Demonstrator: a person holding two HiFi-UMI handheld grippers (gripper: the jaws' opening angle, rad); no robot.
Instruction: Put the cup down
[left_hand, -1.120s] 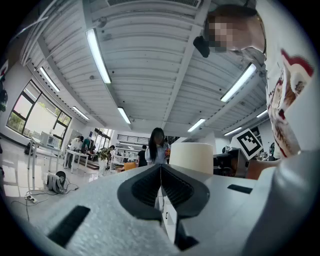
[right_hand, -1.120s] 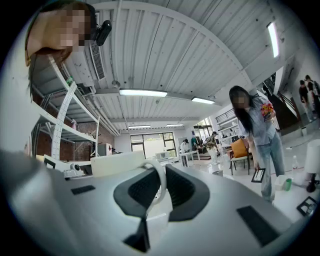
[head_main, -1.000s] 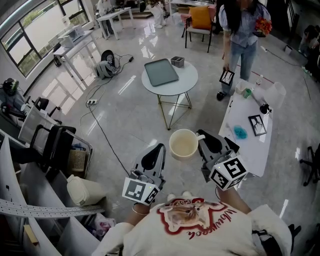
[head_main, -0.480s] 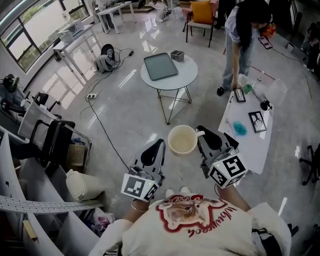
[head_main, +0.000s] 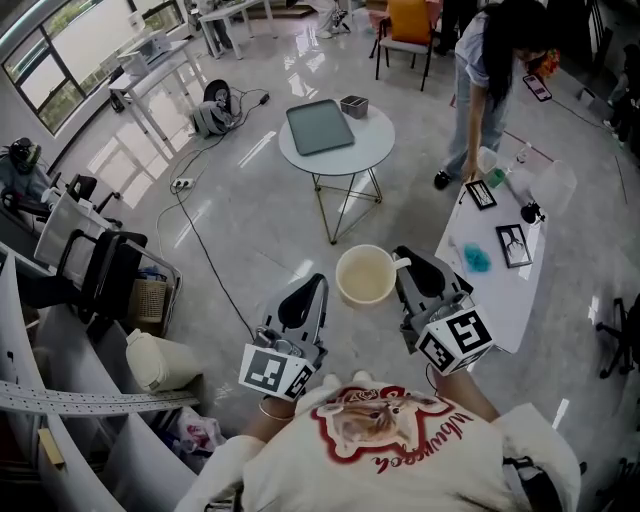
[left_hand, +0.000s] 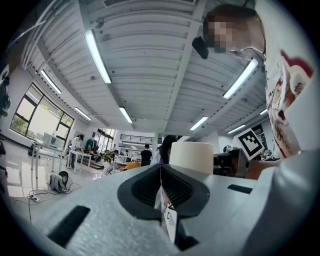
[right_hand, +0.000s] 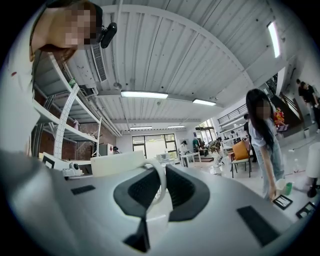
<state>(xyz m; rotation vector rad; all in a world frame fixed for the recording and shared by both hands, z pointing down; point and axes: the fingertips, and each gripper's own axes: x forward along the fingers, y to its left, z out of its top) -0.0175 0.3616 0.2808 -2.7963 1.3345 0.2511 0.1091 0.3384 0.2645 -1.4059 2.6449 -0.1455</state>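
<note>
The cup (head_main: 366, 276) is held in the air by its handle (right_hand: 161, 181), which is pinched in the right tongs (head_main: 403, 264). The left tongs (head_main: 318, 287), just beside, are pressed together on nothing.

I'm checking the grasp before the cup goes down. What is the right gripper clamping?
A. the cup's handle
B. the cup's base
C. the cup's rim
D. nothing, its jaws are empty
A: the right gripper view shows the white loop of the handle pinched between the jaws of the right gripper, with the body of the cup outside them.
</note>
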